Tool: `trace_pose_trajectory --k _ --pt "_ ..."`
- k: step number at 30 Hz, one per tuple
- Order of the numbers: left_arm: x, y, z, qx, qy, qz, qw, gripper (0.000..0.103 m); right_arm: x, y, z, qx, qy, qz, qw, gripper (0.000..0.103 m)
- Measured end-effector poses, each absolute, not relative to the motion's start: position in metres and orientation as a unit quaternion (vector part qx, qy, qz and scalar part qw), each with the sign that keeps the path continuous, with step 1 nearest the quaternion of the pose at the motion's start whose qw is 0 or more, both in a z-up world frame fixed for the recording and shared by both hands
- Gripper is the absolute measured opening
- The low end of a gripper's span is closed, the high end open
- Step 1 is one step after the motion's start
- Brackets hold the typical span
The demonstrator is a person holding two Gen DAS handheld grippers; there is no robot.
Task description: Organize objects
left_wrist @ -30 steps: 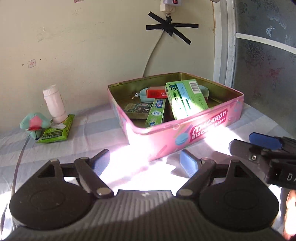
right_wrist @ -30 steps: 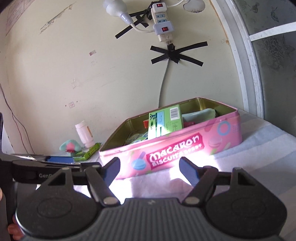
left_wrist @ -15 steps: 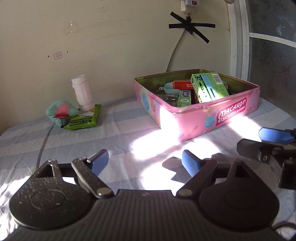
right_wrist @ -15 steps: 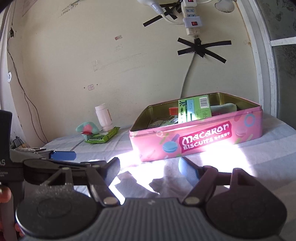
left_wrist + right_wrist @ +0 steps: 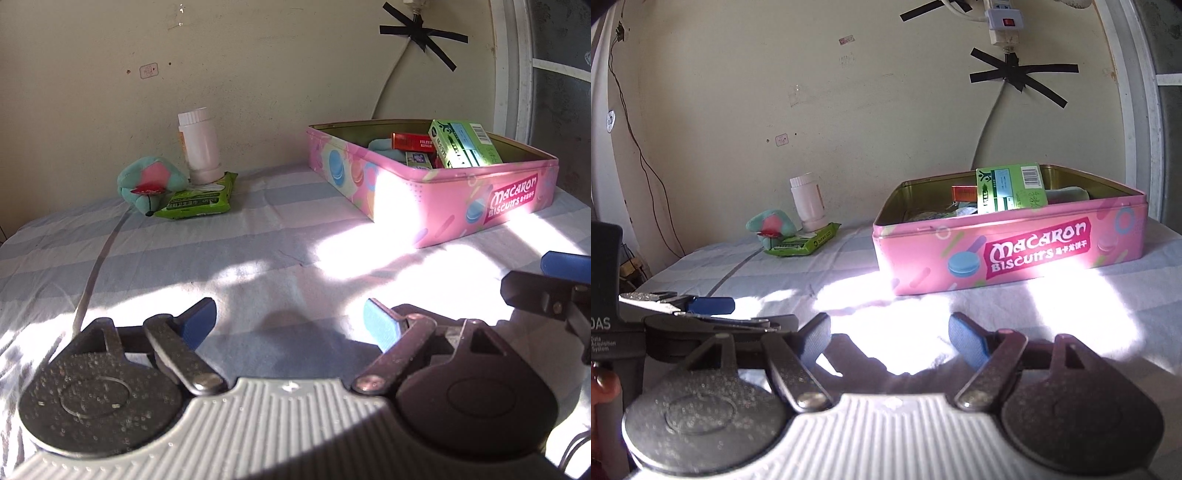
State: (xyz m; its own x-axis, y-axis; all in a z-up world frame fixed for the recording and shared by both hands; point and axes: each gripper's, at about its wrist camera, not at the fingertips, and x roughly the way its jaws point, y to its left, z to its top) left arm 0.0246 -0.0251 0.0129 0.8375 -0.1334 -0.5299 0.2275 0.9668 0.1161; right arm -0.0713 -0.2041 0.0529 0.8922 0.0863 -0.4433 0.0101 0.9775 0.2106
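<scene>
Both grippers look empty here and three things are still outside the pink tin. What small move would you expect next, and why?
Probably the left gripper eases forward toward the white bottle. Its jaws are apart with nothing between them, and the bottle stands on the green wipes pack beside the plush toy, all outside the pink tin. Taking the bottle first would free the pack beneath it.

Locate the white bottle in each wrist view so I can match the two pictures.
Left wrist view: the white bottle stands upper left of centre, on the green packet, beside the plush toy.
Right wrist view: the white bottle stands left of centre, against the wall.
Shared landmark: the pink biscuit tin, to the bottle's right in both.
</scene>
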Motion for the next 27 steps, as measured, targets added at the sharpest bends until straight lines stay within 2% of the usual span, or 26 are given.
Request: trace_pose_trajectory --k 27 --pt "0.024 -0.031 0.007 0.105 0.267 -0.104 0.952 0.088 -0.065 -0.222 0.043 0.163 0.234 0.022 0.958 0.072"
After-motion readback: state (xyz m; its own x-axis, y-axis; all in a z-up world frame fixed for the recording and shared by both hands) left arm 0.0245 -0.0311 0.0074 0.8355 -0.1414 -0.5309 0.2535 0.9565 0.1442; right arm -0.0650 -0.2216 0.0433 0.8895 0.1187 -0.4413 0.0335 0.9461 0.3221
